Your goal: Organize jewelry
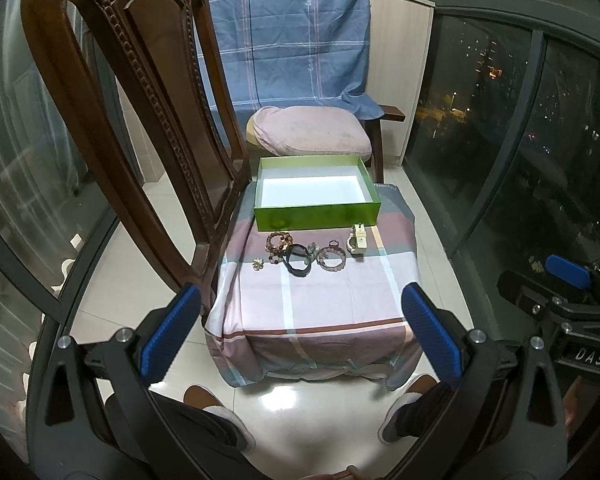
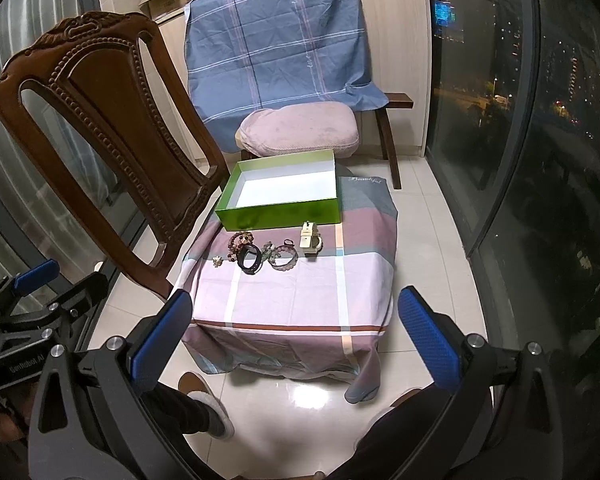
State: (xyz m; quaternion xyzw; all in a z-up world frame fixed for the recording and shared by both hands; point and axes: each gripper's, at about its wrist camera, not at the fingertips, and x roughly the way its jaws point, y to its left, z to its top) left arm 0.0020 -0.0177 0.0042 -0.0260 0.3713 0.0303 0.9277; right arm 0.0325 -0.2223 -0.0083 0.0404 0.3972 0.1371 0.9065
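An open green box (image 1: 317, 216) (image 2: 278, 210) with a white, empty inside stands at the far end of a low table covered by a checked cloth (image 1: 312, 304) (image 2: 292, 296). In front of it lies a row of jewelry: a brown bead bracelet (image 1: 278, 241) (image 2: 241, 240), a black band (image 1: 298, 265) (image 2: 249, 260), a pink bead bracelet (image 1: 332, 258) (image 2: 284, 258), a cream watch (image 1: 358, 240) (image 2: 310, 240) and a small brooch (image 1: 257, 264) (image 2: 218, 261). My left gripper (image 1: 300, 320) and right gripper (image 2: 296, 320) are both open and empty, held well short of the table.
A carved wooden chair (image 1: 140, 120) (image 2: 100, 140) stands left of the table. Behind is a bench with a pink cushion (image 1: 308, 130) (image 2: 298, 128) and a blue cloth. Dark windows run along the right. The person's feet (image 1: 220, 408) are on the tile floor below.
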